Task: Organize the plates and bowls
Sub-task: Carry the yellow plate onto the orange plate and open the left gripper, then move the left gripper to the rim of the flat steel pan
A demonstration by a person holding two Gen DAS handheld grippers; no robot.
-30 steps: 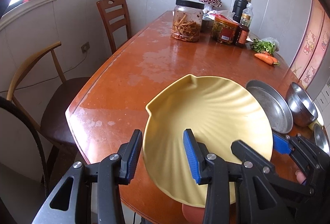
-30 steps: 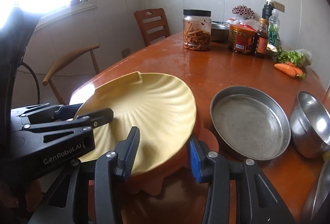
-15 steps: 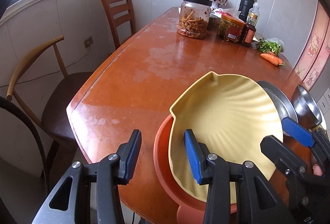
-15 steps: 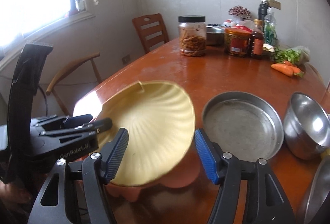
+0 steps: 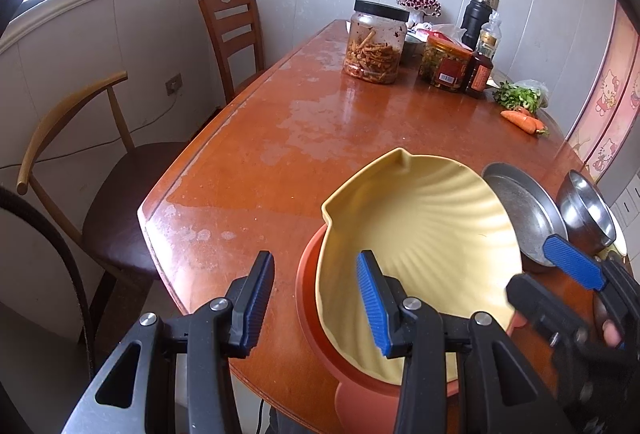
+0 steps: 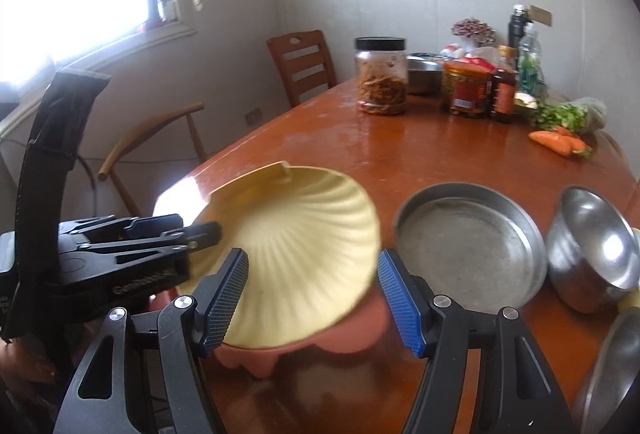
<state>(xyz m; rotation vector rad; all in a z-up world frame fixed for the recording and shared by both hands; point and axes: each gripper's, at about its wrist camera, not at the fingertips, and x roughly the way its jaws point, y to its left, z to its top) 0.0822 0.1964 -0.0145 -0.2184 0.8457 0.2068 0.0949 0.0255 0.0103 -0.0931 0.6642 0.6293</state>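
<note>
Plates and bowls are gathered at the near end of the desk (image 5: 260,154). That end is the first worry, because the stack sits close to the front edge and a shove toward the person could send it over.

The yellow shell plate (image 5: 420,234) lies tilted inside the orange bowl (image 5: 307,308). Its ridged face leans toward the left side rather than lying flat. My judgement is that it has not fully seated, so it may rock, slide round or clatter when its support goes. The orange bowl under it is light-looking plastic with a scalloped foot. A sideways pull on the plate would likely drag the bowl along the glossy wood.

Just beside the stack on the right stands the steel pan (image 6: 468,238), then the steel bowl (image 6: 596,242). A further steel dish (image 6: 612,366) shows at the lower right of the right wrist view. Any of them could be knocked by a swinging arm.

The left tool (image 5: 315,256) has its jaws apart, straddling the rims of plate and bowl. One blue pad sits inside the plate and the other is clear of the bowl's outer wall, so it pinches nothing. Drawing it back carelessly could hook the rim and tip the plate. The right tool (image 6: 312,254) is released, its jaws wide at the plate's near edge with nothing clamped. Lowering it could catch that edge.
</note>
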